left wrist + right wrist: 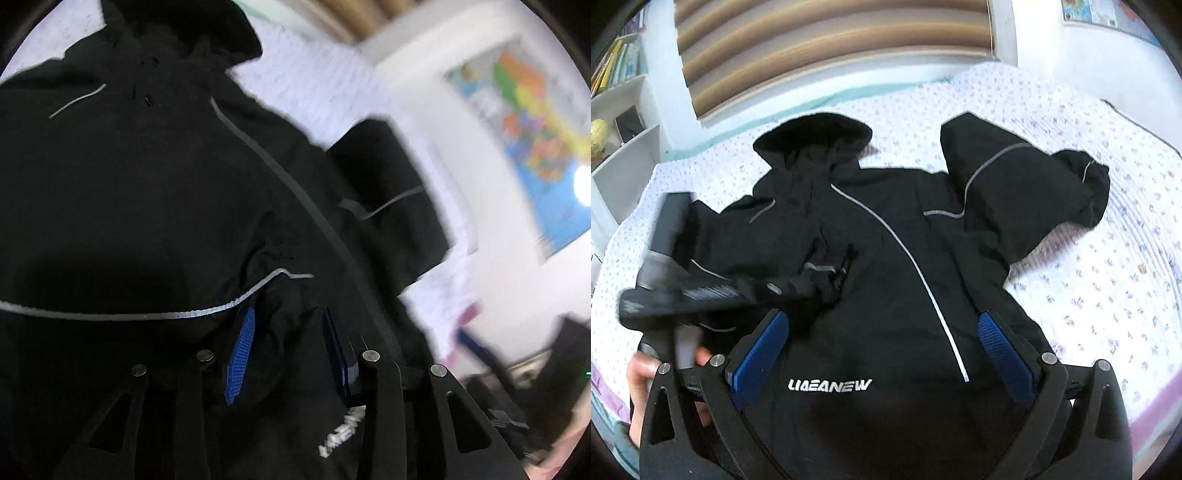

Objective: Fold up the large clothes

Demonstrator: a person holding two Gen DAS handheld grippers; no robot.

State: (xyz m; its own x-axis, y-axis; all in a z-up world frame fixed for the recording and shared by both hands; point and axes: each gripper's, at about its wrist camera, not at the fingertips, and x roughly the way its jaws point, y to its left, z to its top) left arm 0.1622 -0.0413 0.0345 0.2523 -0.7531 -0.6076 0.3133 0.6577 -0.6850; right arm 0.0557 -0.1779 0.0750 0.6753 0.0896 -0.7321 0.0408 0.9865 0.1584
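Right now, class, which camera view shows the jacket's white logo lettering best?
The right wrist view: the logo sits sharp, unobstructed and readable on the black jacket. In the left wrist view the logo appears tilted, blurred and partly hidden behind the left hand-held gripper.

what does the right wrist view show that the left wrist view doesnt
Only the right wrist view shows the whole black jacket spread on the floral bedspread, its hood, a bookshelf, and the left gripper seen from outside. Only the left wrist view shows dark fabric bunched between its blue pads. Both share the jacket, bedspread and a wall map.
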